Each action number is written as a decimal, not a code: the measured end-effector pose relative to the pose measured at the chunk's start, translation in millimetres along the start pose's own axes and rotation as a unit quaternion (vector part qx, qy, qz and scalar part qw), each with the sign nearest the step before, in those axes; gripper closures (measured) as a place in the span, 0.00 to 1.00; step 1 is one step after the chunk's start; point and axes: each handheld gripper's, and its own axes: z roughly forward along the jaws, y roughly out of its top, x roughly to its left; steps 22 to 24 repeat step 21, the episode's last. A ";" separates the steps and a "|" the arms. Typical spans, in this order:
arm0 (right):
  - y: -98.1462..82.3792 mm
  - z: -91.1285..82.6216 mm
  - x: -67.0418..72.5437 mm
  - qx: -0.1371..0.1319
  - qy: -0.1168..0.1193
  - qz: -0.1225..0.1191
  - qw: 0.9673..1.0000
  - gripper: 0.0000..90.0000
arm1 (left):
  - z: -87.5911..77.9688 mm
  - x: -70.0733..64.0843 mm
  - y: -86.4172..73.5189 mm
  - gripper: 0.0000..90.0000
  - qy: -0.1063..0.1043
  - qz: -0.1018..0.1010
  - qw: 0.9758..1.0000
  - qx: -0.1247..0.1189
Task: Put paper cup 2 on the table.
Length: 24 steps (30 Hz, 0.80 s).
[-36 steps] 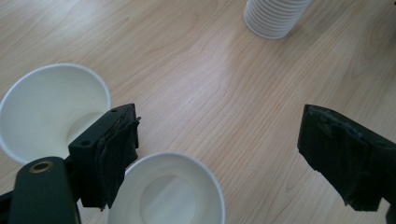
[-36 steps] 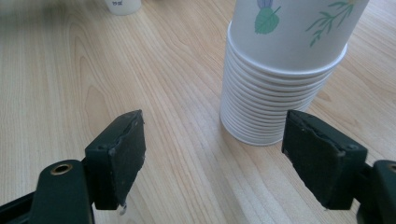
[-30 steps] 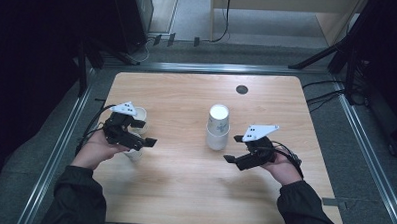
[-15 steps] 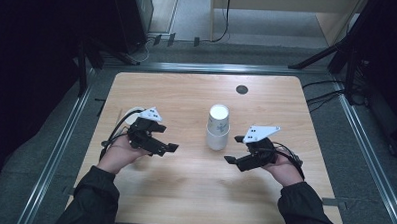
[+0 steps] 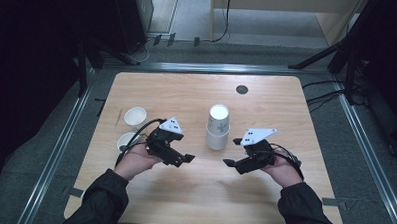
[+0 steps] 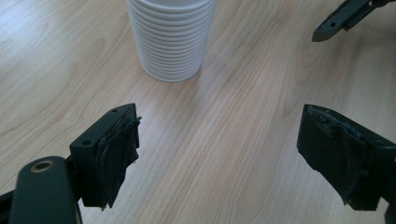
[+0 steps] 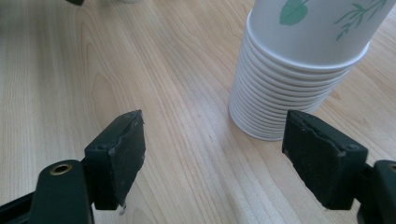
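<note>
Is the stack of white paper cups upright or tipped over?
Upright: the stack of white paper cups stands mouth-down on the wooden table.

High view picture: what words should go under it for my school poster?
Two open grippers, left gripper and right gripper, flank a stack of paper cups on a wooden table.

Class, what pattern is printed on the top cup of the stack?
Green leaves on white, clearest in the right gripper view.

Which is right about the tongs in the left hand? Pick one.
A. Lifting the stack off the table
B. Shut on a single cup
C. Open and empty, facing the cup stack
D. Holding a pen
C: the left tongs stand wide apart with bare wood between them, and the cup stack stands ahead, untouched.
</note>
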 end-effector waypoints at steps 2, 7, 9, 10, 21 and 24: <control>-0.1 -0.1 0.4 0.001 0.000 -0.001 1.000 0.24 | 3.7 -2.5 -0.4 0.14 -0.002 0.005 1.000 0.001; -0.2 -0.7 0.8 -0.002 0.001 -0.003 1.000 0.24 | 11.6 -7.9 -0.5 0.15 -0.008 0.012 1.000 0.002; -0.3 -0.7 0.8 -0.002 0.001 -0.003 1.000 0.24 | 14.5 -9.3 -0.6 0.15 -0.007 0.014 1.000 0.005; -0.4 -0.8 0.9 -0.002 0.001 -0.002 1.000 0.24 | 15.8 -9.7 -0.6 0.15 -0.006 0.017 1.000 0.007; 0.5 -1.7 5.3 0.000 0.006 -0.005 1.000 0.24 | 18.5 -9.5 -2.9 0.15 -0.002 0.015 1.000 0.000; 0.5 -1.7 5.3 0.000 0.006 -0.005 1.000 0.24 | 18.5 -9.5 -2.9 0.15 -0.002 0.015 1.000 0.000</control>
